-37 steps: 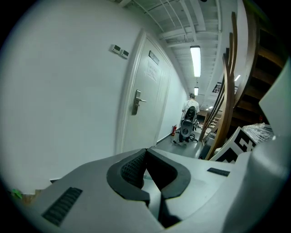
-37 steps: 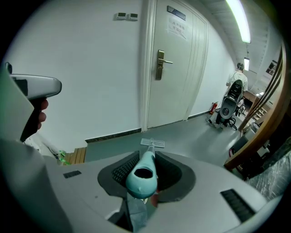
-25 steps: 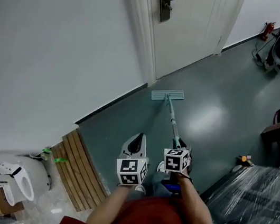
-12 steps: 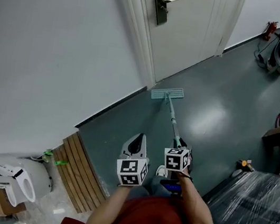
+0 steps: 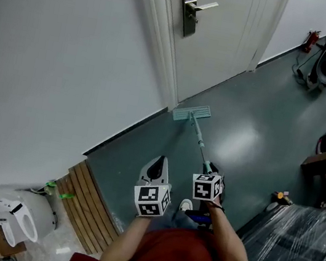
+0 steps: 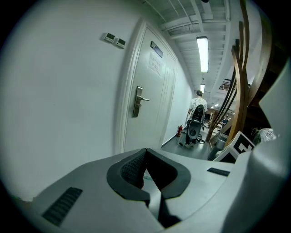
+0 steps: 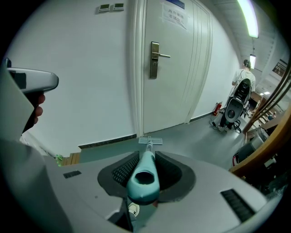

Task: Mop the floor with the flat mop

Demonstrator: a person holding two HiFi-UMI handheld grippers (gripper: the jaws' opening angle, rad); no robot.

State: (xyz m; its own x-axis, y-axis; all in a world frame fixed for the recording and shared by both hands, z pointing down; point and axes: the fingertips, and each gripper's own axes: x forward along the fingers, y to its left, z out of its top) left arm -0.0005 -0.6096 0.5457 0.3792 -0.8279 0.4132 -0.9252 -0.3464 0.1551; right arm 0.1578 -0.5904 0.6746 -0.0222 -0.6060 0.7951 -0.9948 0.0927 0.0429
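The right hand-held gripper is clamped on the top end of the mop handle. The left hand-held gripper is closed on nothing. The mop head lies on the floor at the far wall, just beside the door frame. Held by one grip so high up, the pole may twist in the jaws, or the head may knock the frame.

Teal flat mop, grey-green floor, white door.

Head view steeply down, both gripper views forward, all sharing door
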